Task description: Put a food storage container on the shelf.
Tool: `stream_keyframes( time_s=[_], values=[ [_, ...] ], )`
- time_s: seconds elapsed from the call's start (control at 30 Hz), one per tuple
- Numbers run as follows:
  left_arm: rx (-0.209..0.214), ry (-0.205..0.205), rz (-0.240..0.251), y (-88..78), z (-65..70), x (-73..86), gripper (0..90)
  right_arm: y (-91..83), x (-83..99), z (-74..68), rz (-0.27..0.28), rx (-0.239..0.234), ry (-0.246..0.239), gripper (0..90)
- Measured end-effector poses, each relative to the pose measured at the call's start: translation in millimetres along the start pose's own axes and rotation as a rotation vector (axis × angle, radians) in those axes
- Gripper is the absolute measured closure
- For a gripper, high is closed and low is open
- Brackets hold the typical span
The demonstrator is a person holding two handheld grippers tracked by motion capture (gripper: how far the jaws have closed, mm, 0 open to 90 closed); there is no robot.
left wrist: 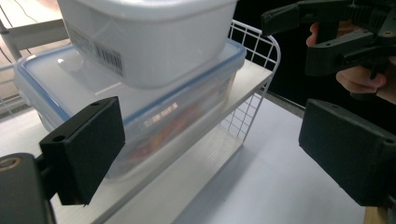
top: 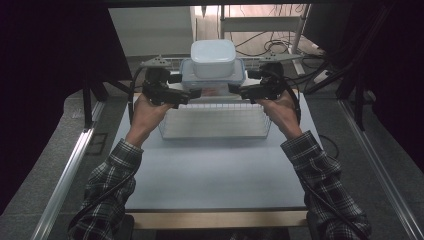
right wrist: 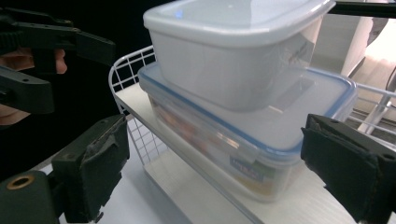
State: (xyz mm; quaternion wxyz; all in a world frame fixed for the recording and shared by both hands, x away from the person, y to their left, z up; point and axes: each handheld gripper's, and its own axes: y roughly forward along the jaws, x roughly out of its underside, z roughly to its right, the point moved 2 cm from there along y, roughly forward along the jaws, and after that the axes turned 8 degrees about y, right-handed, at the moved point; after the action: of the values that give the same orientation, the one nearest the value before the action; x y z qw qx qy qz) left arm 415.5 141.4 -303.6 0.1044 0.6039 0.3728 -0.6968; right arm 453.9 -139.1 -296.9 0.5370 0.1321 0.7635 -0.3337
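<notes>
Flanking stacked containers (top: 213,72) on wire shelf (top: 215,120) | your left tool (top: 192,93), right tool (top: 235,90): both wide, empty | rigid, slick, likely top-heavy; grip lower box's (right wrist: 243,154) ends.

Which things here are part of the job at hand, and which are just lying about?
In the job:
- clear container with blue-rimmed lid
- white tub stacked on it
- wire shelf rack under both
- left tool, right tool, both open

Lying about:
- cables behind the table
</notes>
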Motion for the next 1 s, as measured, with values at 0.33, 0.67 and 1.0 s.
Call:
stream_keyframes(
  time_s=[0.33, 0.67, 1.0],
  values=[
    [0.004, 0.009, 0.011, -0.1, 6.0, 20.9, 5.5, -2.8, 13.3, -3.6, -0.009, -0.014, -0.008, 6.9],
    [0.006, 0.035, 0.005, -2.9, 14.4, 35.8, 4.3, -3.4, 27.5, -10.0, -0.025, -0.028, -0.028, 5.4],
    [0.016, 0.037, -0.019, -0.1, 20.6, 56.7, 3.6, -4.5, 40.9, -10.9, -0.048, -0.037, -0.037, 5.2]
  ],
)
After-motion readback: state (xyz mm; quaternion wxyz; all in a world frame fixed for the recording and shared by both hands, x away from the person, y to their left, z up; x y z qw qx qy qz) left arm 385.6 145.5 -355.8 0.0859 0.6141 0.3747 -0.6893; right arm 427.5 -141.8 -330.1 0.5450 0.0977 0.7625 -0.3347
